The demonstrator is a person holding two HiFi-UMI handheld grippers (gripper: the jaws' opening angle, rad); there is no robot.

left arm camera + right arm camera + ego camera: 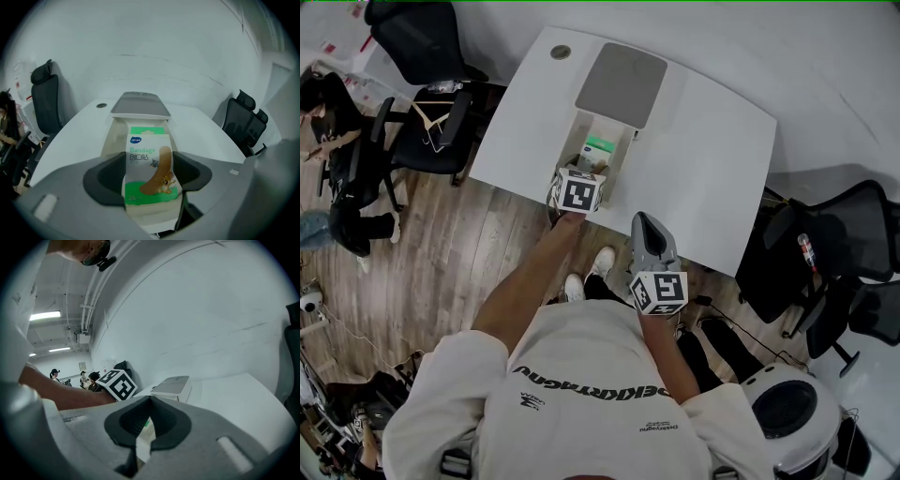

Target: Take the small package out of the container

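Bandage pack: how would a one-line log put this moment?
left gripper: shut on pack | right gripper: shut, empty | container: open

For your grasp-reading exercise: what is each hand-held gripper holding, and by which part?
The left hand-held gripper clamps the bandage package by its lower side edges. The right hand-held gripper is shut, holding nothing.

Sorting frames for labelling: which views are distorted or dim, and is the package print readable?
Left gripper view: fisheye, dark corners, but the bandage package in the left claw is sharp, print legible. Right gripper view: same bending, bright ceiling lamps, right claw close and soft. Head view: even light, container small.
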